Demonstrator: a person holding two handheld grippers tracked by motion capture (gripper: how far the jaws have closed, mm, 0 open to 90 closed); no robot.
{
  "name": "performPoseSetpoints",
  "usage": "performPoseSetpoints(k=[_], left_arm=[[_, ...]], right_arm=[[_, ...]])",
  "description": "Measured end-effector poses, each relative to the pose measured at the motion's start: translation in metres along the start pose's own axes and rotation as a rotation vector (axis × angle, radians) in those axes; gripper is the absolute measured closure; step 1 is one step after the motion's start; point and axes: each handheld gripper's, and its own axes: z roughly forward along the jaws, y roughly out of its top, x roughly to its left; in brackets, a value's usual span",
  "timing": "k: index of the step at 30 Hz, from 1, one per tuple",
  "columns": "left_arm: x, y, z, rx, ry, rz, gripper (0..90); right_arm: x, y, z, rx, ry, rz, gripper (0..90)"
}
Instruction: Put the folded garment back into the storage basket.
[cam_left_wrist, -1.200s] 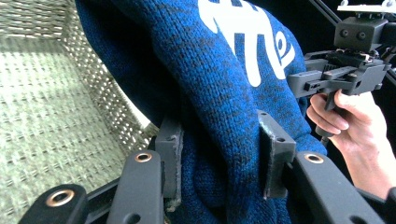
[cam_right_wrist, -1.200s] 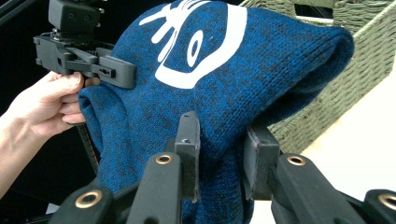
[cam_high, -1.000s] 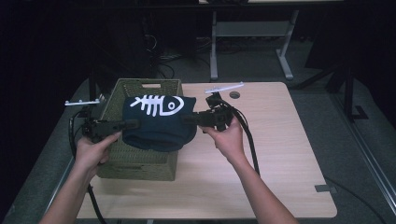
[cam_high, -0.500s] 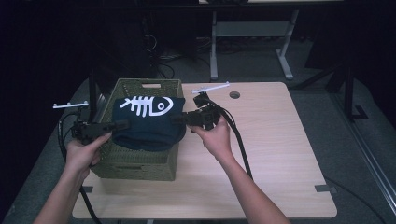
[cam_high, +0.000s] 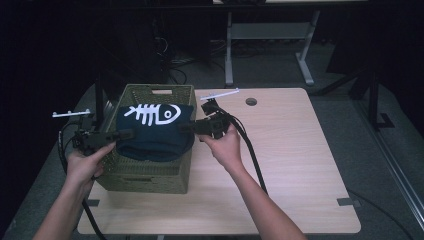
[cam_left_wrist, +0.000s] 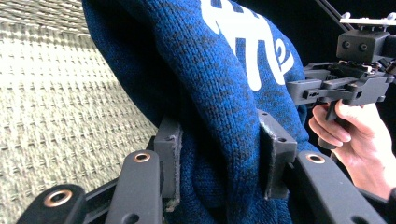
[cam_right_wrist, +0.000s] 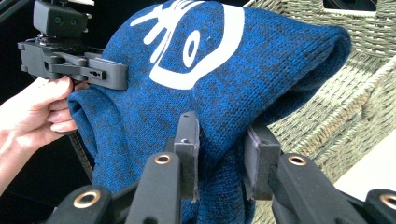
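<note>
A folded dark blue knitted sweater (cam_high: 155, 132) with a white fish-skeleton print hangs over the woven green basket (cam_high: 145, 172) at the table's left. My left gripper (cam_high: 125, 134) is shut on its left edge; in the left gripper view the blue sweater (cam_left_wrist: 219, 116) is pinched between both pads (cam_left_wrist: 168, 154). My right gripper (cam_high: 186, 127) is shut on the sweater's right edge; the right gripper view shows the knit fabric (cam_right_wrist: 219, 93) bunched between its pads (cam_right_wrist: 189, 149), with the basket (cam_right_wrist: 355, 93) behind and the left gripper (cam_right_wrist: 112, 74) at the far side.
The light wooden table (cam_high: 290, 165) stretches bare to the right of the basket, with a round cable hole (cam_high: 251, 101) near its far edge. Black cables (cam_high: 250, 155) trail from both grippers. A metal desk frame (cam_high: 265, 35) stands behind on the dark floor.
Both grippers have carried the sweater leftward and slightly down, so it now hangs centred over the basket opening.
</note>
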Motion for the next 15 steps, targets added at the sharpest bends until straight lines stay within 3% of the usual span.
performPoseSetpoints(k=[15], left_arm=[[0.015,-0.004,-0.013,-0.017,0.032,-0.033,57.8]], right_arm=[[0.004,0.001,0.024,0.011,0.001,0.005,70.1]])
